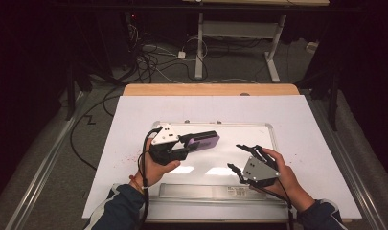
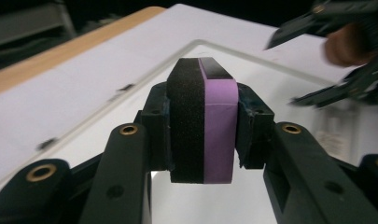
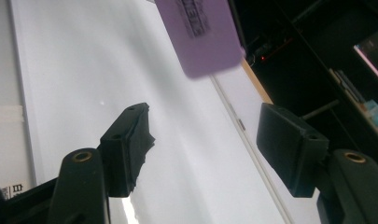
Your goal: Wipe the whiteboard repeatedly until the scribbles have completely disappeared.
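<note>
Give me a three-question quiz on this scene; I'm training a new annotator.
1. True or false: the left gripper is shut on the eraser.
2. What lies under both grippers: A the whiteboard, B a metal tray, C bare wood?
3. What is between the jaws of the right gripper?

Key: 1 true. 2 A. 3 Nothing; its jaws stand apart, with the purple-and-black eraser beyond them.

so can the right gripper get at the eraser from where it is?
Probably yes. The right gripper is open with bare whiteboard between it and the eraser, though the left gripper is clamped on the eraser's near end.
</note>
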The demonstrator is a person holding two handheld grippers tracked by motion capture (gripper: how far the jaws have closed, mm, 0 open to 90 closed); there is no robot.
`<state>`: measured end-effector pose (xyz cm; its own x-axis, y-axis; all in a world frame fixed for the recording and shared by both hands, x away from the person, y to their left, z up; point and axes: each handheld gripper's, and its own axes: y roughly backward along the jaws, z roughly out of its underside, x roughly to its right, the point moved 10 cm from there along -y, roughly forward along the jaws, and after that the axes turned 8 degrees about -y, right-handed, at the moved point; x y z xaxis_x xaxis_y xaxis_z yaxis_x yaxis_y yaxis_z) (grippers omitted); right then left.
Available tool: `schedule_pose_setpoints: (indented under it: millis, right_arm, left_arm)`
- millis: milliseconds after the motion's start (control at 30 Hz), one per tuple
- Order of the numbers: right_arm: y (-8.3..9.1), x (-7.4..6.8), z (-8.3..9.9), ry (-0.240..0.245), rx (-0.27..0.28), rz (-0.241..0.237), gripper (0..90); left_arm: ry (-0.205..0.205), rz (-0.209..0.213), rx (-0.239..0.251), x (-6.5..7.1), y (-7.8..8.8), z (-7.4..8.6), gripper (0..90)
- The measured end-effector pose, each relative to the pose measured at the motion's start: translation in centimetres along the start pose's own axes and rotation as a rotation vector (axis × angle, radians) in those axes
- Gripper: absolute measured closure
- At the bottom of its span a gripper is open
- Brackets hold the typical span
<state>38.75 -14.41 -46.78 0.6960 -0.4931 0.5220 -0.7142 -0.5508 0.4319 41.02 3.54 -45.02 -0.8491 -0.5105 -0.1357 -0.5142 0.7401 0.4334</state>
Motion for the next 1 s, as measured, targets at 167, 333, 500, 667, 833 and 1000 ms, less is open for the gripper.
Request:
schedule_pose_setpoints:
  millis: [167,333,500,667,833,1000]
  right_arm:
    - [0.5,1.0,0.9,-0.093,-0.015,-0.005,33.5]
    - [1.3,1.9,1.7,-0.151,-0.022,0.0,33.0]
    - [2.1,2.8,2.4,-0.18,-0.03,0.017,33.0]
    - [2.5,3.1,3.0,-0.205,-0.034,0.017,33.0]
    - [2.4,3.0,3.3,-0.21,-0.043,0.009,33.0]
    - [2.3,2.7,3.2,-0.202,-0.046,-0.002,33.2]
  left_arm:
    - [0.01,-0.097,-0.016,-1.5,0.6,1.5,61.3]
    - [0.003,-0.147,-0.057,-2.3,0.7,2.6,61.3]
    - [-0.018,-0.182,-0.062,-2.7,0.8,2.9,61.3]
    - [-0.049,-0.197,-0.072,-2.5,0.8,2.9,61.3]
    - [-0.061,-0.203,-0.076,-2.4,0.9,2.9,61.3]
    - [-0.054,-0.196,-0.086,-2.4,0.9,3.1,61.3]
